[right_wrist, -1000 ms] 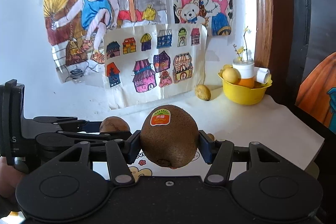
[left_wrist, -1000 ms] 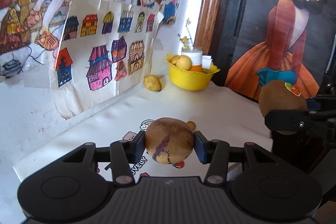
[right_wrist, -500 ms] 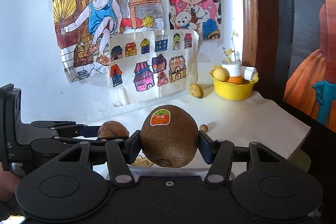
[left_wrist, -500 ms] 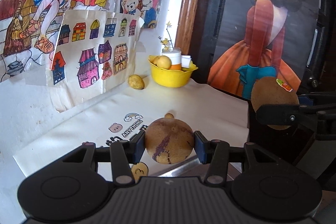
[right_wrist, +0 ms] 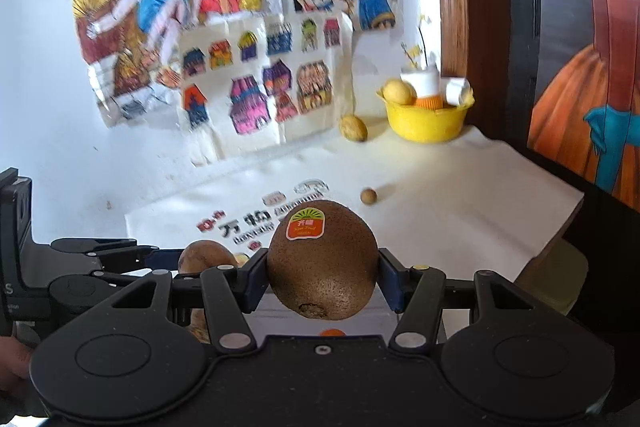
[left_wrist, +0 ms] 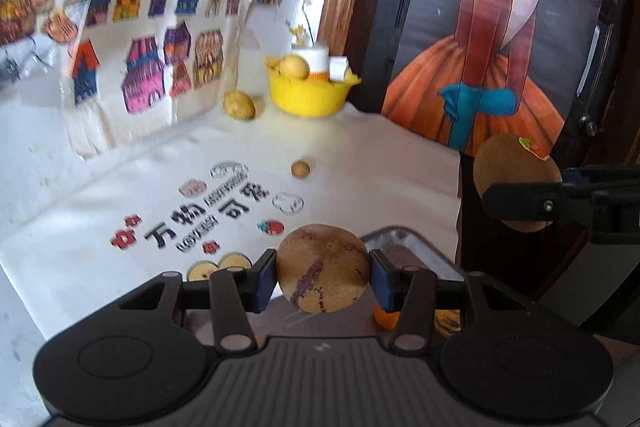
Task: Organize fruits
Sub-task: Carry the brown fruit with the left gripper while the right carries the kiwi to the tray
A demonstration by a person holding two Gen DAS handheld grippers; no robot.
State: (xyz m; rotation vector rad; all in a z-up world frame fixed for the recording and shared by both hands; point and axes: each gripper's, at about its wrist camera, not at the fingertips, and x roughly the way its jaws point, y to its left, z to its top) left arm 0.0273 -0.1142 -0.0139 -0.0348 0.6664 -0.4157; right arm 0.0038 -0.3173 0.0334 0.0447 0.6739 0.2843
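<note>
My left gripper point(left_wrist: 322, 277) is shut on a round tan fruit with purple blotches point(left_wrist: 322, 268), held above a grey metal tray point(left_wrist: 404, 251) at the table's near edge. My right gripper point(right_wrist: 322, 281) is shut on a brown kiwi with a red sticker point(right_wrist: 322, 259); that kiwi also shows at the right of the left wrist view point(left_wrist: 514, 173). The left gripper and its fruit point(right_wrist: 206, 257) show at the left of the right wrist view. An orange fruit point(left_wrist: 386, 319) lies in the tray under the fingers.
A yellow bowl point(left_wrist: 306, 95) with fruit and a white bottle stands at the back by the wall. A yellowish fruit point(left_wrist: 239, 105) lies beside it. A small round fruit point(left_wrist: 300, 169) lies on the white printed cloth point(left_wrist: 360, 163). Drawings cover the wall behind.
Both grippers have tilted down and drawn back toward the near edge. The tray and the cloth's printed words have come into view. Both fruits stay gripped.
</note>
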